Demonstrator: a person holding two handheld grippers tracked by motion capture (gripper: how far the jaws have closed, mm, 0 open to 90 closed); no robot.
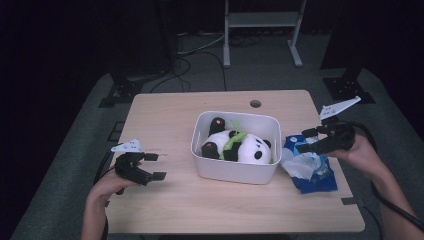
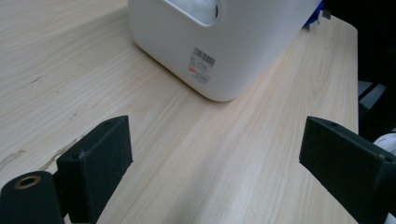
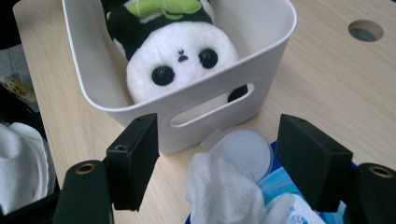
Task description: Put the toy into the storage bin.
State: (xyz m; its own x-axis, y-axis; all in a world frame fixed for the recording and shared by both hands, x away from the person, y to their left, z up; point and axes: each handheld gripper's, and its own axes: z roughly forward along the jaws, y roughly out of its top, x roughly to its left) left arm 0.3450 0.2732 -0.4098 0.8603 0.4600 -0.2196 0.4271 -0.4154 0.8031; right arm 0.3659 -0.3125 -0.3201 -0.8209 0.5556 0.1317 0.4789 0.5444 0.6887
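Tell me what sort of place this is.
Probably a lab recording station: a wooden table with a cable hole, cables on the carpeted floor, dark stands around it.

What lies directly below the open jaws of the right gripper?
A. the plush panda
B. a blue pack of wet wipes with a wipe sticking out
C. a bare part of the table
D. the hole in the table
B: in the right gripper view, the right gripper has the blue pack of wet wipes and its wipe between its jaws.

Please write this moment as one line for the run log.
right hand-held gripper: open above wet wipes pack | left hand-held gripper: open, empty | panda in bin
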